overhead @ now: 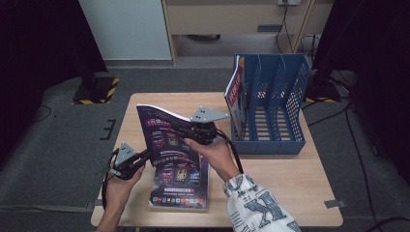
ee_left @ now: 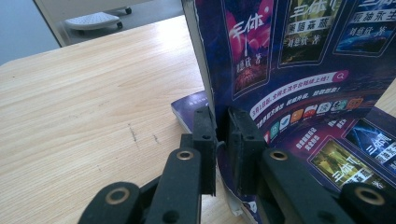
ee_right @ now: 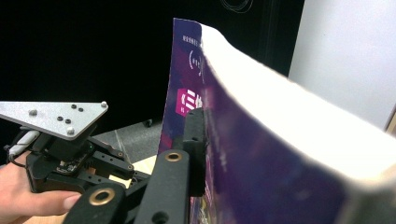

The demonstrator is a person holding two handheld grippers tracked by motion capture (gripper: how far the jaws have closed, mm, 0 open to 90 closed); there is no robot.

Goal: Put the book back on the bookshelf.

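A purple-covered magazine (overhead: 162, 133) stands raised and slightly bowed over the wooden table (overhead: 290, 179). My left gripper (overhead: 147, 155) is shut on its lower left edge; in the left gripper view both pads (ee_left: 205, 135) pinch the spine of the magazine (ee_left: 289, 56). My right gripper (overhead: 186, 130) is shut on the magazine's right side, and one pad (ee_right: 194, 140) presses on the cover (ee_right: 187, 93) while the other jaw is hidden behind the pages. A second, similar magazine (overhead: 181, 191) lies flat underneath.
A blue slotted file rack (overhead: 270, 106) stands at the table's back right, with a red-and-white magazine (overhead: 235, 94) upright in its leftmost slot. Bare wood lies left of the magazines (ee_left: 93, 116) and in front of the rack.
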